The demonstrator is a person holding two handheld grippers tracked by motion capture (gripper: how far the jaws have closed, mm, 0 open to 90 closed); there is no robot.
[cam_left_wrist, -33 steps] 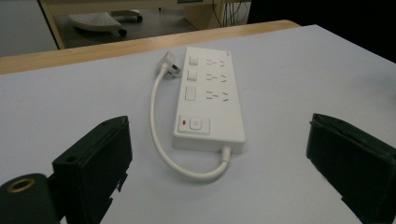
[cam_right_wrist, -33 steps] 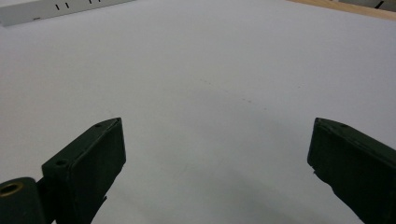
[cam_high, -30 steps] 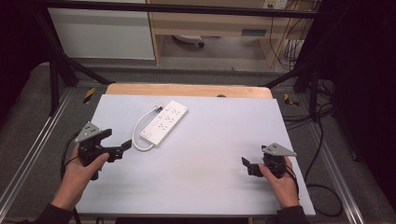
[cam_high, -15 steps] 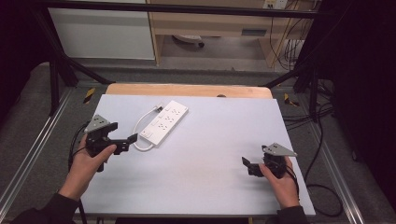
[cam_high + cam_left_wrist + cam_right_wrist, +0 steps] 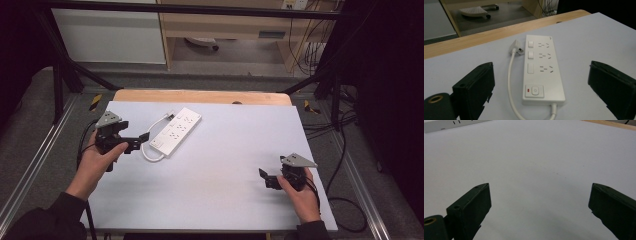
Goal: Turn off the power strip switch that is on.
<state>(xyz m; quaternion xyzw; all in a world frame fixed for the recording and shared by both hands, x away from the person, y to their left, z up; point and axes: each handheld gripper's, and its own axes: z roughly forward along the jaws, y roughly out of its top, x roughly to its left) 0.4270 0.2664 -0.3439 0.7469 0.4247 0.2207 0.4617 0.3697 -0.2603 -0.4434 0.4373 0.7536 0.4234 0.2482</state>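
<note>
A white power strip [image 5: 176, 131] lies slantwise on the far left part of the grey table mat [image 5: 225, 200], its short white cable [image 5: 148, 155] looping round to a plug [image 5: 166, 117] beside it. My left gripper [image 5: 140, 141] is open, just left of the strip's cable end and pointing at it. In the left gripper view the strip [image 5: 541, 57] lies between and beyond the open left gripper [image 5: 541, 67], switch end nearest, with the plug [image 5: 516, 47] on its left. My right gripper [image 5: 265, 178] is open over bare mat at the near right. In the right gripper view the right gripper [image 5: 540, 187] holds nothing.
A wooden table edge [image 5: 200, 96] runs along the far side of the mat. Black frame bars [image 5: 65, 70] rise at both far corners. Cables [image 5: 345, 210] trail on the floor to the right, and a metal rail [image 5: 35, 160] runs along the left.
My left gripper has moved forward and to the right, up to the cable end of the power strip. The right gripper has stayed where it was.
</note>
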